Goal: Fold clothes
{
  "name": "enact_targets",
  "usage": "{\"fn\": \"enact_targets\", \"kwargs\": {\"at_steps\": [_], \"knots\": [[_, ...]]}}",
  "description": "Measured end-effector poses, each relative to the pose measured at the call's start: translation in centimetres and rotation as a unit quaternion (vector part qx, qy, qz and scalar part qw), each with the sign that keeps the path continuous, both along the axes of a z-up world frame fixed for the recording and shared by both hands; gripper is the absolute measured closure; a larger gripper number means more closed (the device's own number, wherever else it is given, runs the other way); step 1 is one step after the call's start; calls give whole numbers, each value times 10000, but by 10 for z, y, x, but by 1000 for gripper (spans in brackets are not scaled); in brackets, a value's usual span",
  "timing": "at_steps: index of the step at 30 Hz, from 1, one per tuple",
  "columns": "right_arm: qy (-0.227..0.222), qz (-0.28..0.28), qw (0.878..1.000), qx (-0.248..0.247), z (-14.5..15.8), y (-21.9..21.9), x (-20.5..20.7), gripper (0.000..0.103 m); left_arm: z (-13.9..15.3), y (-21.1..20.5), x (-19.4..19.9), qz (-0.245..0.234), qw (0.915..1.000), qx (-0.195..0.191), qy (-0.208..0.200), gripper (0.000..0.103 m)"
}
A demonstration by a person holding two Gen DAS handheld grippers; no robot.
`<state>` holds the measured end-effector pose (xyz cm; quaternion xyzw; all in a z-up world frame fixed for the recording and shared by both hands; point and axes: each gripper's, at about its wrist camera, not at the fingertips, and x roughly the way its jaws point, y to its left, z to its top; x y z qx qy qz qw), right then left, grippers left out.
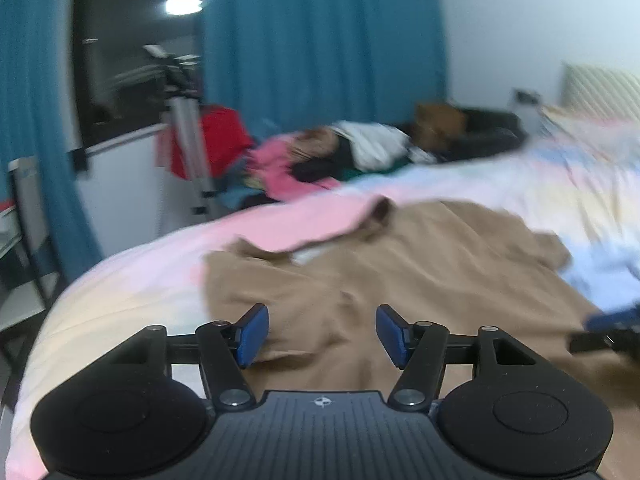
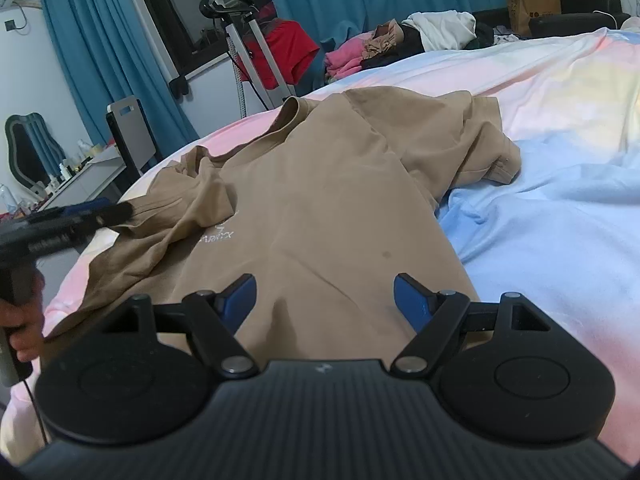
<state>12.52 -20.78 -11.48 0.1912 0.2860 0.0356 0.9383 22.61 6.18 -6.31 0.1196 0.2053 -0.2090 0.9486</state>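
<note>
- The left wrist view is smeared by motion blur; edges of the tan T-shirt (image 1: pixel 400 272) and the far clutter are soft, and nothing printed on the shirt can be read there.
- In the right wrist view the shirt's pale chest lettering is partly creased under a fold and only partly legible.
- The left gripper (image 1: pixel 322 334) has its two blue pads wide apart with only shirt fabric seen between them; it holds nothing.
- The right gripper (image 2: pixel 324 300) likewise stands wide open above the shirt's lower body, gripping nothing.
- In the right wrist view, the left gripper shows as a blurred dark shape at the left edge, its tip beside the shirt's left sleeve; whether it touches is unclear.
- One tan T-shirt (image 2: pixel 320 200) lies front-up on the pastel bed sheet (image 2: pixel 560 240), collar far, hem near; its left sleeve is rumpled, its right sleeve folded over on itself.
- One pile of clothes (image 2: pixel 400 44) sits at the bed's far edge; the pieces overlap too much to count.
- One brown paper bag (image 2: pixel 530 6) stands far right, and one red garment (image 2: pixel 288 52) hangs on a stand at far left.
- Teal curtains (image 2: pixel 100 60) hang behind.
</note>
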Motion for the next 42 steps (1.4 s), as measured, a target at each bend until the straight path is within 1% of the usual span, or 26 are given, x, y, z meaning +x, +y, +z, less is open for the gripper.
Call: {"fn": "enact_targets", "kwargs": {"at_steps": [2, 4, 8, 9, 10, 11, 12, 13, 15, 16, 17, 18, 19, 21, 23, 25, 26, 27, 30, 32, 33, 36, 37, 40, 41, 42], "knots": [[14, -1, 10000, 13, 0, 0, 0, 25, -1, 8, 3, 218, 9997, -12, -109, 38], [17, 2, 10000, 10, -1, -1, 0, 25, -6, 6, 12, 210, 9996, 152, 60, 36], [38, 15, 10000, -8, -2, 0, 1, 25, -19, -7, 33, 218, 9960, 822, 259, 38], [39, 14, 10000, -13, -2, 0, 1, 25, -21, -9, 38, 249, 9947, 963, 266, 40], [40, 13, 10000, -17, -2, 0, 1, 25, -22, -10, 43, 306, 9942, 984, 307, 51], [41, 13, 10000, -21, -2, 1, 1, 25, -21, -7, 46, 318, 9954, 836, 356, 67], [46, 10, 10000, -23, -2, 1, 1, 25, -19, -3, 49, 334, 9965, 650, 414, 77], [51, 8, 10000, -26, -3, 1, 2, 25, -15, 4, 52, 373, 9975, 324, 508, 93], [57, 5, 10000, -29, -4, 1, 2, 25, -6, 22, 53, 582, 9959, -373, 583, 94], [59, 5, 10000, -29, -4, 1, 3, 25, 0, 33, 52, 770, 9929, -725, 548, 94], [62, 5, 10000, -30, -4, 1, 3, 25, 6, 45, 51, 969, 9880, -1089, 518, 95], [64, 5, 10000, -30, -4, 1, 3, 25, 11, 61, 51, 1236, 9797, -1496, 508, 95], [66, 5, 10000, -31, -5, 1, 3, 25, 16, 79, 51, 1585, 9679, -1890, 491, 95], [70, 5, 10000, -32, -5, 1, 3, 25, 22, 114, 48, 2307, 9388, -2521, 443, 95], [70, 4, 10000, -38, -5, 1, 4, 25, 23, 146, 40, 3118, 9063, -2826, 385, 95], [71, 2, 10000, -50, -6, 1, 4, 25, 18, 172, 34, 3847, 8786, -2797, 425, 95], [67, 3, 10000, -59, -6, 2, 3, 25, 13, 181, 31, 4118, 8689, -2705, 469, 95], [67, 7, 10000, -73, -6, 2, 3, 25, 8, 191, 30, 4357, 8600, -2603, 528, 95], [64, 18, 9999, -116, -6, 3, 3, 25, -14, 213, 32, 4581, 8530, -2347, 862, 93], [53, 18, 9999, -127, -6, 3, 2, 25, -20, 222, 27, 4581, 8473, -2511, 956, 91], [54, 15, 9999, -132, -7, 3, 3, 25, -21, 225, 25, 4571, 8457, -2570, 988, 90], [56, 13, 9999, -151, -7, 3, 4, 25, -12, 222, 13, 4444, 8559, -2478, 921, 87], [51, 14, 9999, -150, -7, 3, 4, 24, -7, 217, 9, 4369, 8621, -2394, 929, 84], [33, 22, 9999, -146, -6, 3, 3, 24, 10, 197, -10, 4106, 8823, -2119, 904, 61], [20, 24, 9999, -146, -5, 3, 3, 24, 16, 185, -19, 4006, 8904, -1984, 859, 57], [3, 26, 9999, -149, -4, 3, 3, 24, 24, 170, -31, 3867, 9005, -1821, 799, 57]]}}
